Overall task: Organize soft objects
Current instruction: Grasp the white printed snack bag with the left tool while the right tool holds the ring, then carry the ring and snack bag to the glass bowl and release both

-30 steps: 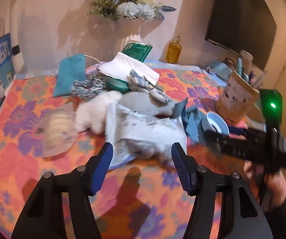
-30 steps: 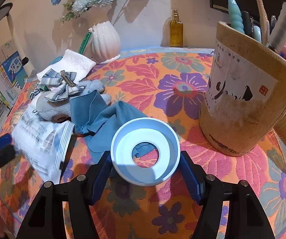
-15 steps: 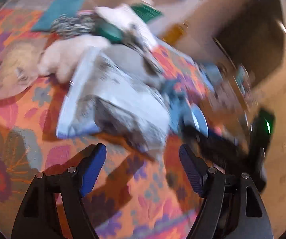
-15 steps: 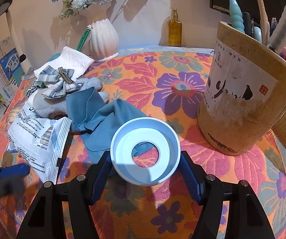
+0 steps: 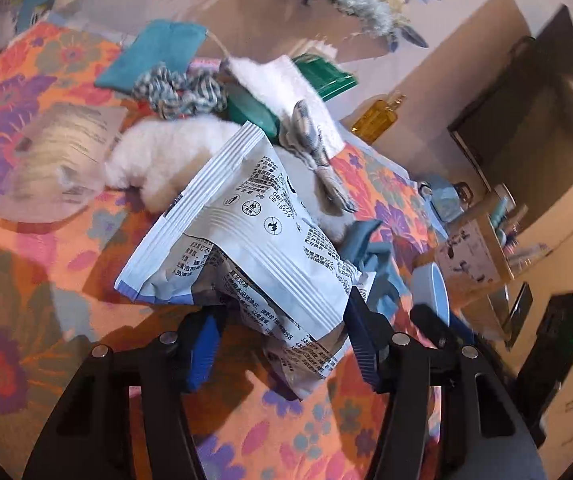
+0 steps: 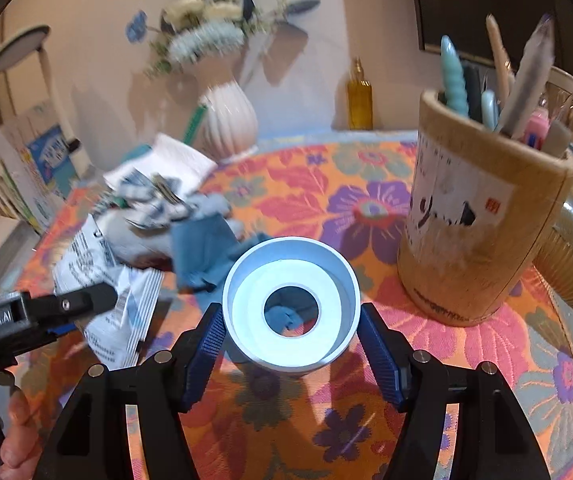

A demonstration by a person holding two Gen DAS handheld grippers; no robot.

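Two grippers, one soft packet in hand's reach, several loose soft items behind it.

Item 1, white printed packet [image 5: 254, 248]: lies crumpled on the floral counter [image 5: 46, 272], its near corner between the fingers of the left gripper [image 5: 282, 344]. Fingers stand wide on either side of that corner; no clamp on it is evident.

Item 2, blue cloth [image 6: 206, 252]: bunched just behind the packet, touching it. A white fluffy toy [image 5: 166, 156], a checked bow [image 5: 314, 148], a knitted scrunchie [image 5: 178, 92] and a teal pouch [image 5: 154, 56] crowd the far side.

Item 3, white ring-shaped dish [image 6: 290, 304]: sits between the fingers of the right gripper [image 6: 290, 352], which stand close beside its rim; whether they press it I cannot tell.

Risks, judged:
- Packet film is slick and only a corner is offered; a shallow bite may slip or tear out.
- Lifting it may drag the cloth and the bow, which rest against it.
- The right gripper's dish is near the wooden holder [image 6: 478, 232]; a swing could knock it.

Pose: left gripper rolled well over, horizon tilted, low and nosed into the packet from the near edge. Right gripper level, low over the counter, facing the vase [image 6: 230, 120].
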